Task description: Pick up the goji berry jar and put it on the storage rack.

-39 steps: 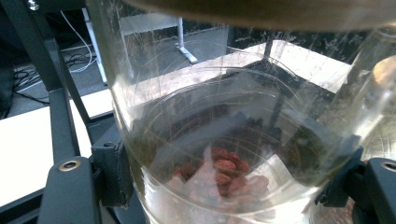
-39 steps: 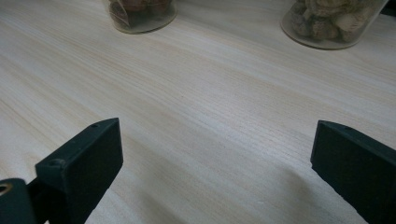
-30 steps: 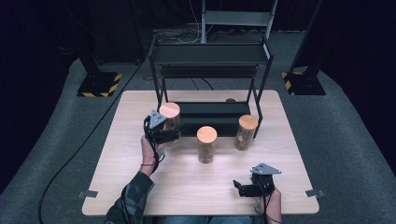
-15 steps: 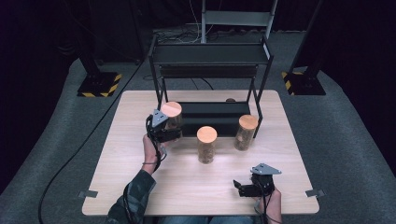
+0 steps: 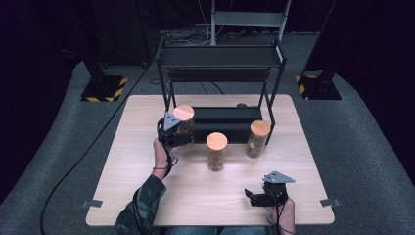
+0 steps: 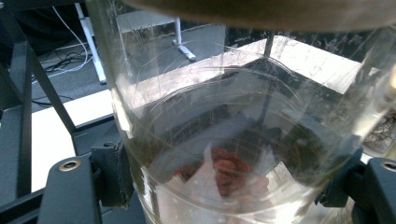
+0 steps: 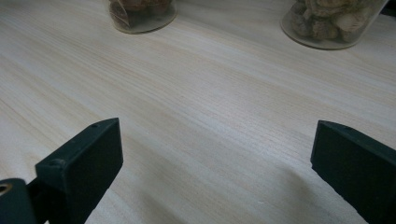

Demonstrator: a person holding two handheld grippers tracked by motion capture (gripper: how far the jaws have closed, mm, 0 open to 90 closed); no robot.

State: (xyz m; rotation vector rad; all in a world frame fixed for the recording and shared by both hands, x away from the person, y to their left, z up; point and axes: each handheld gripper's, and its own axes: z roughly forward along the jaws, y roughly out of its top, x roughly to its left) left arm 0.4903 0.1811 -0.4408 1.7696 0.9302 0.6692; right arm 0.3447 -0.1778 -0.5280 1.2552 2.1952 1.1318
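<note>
Jar (image 5: pixel 183 119) clamped, left hand-held gripper (image 5: pixel 174 138).

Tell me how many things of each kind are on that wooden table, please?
Glass jars with wooden lids: 3 — the jar in the left gripper, the middle jar, the right jar.
Black metal shelf racks: 1.
Hand-held grippers: 2 — left gripper, right gripper.
Total: 6.

High view: fixed above the near edge, tilted forward and down, whole surface (image 5: pixel 147 147) in frame. Left gripper view: pressed up against a glass jar (image 6: pixel 243 140), rack behind. Right gripper view: low, skimming the surface (image 7: pixel 196 93) toward two jar (image 7: pixel 140 14) bases, also in high view.
</note>
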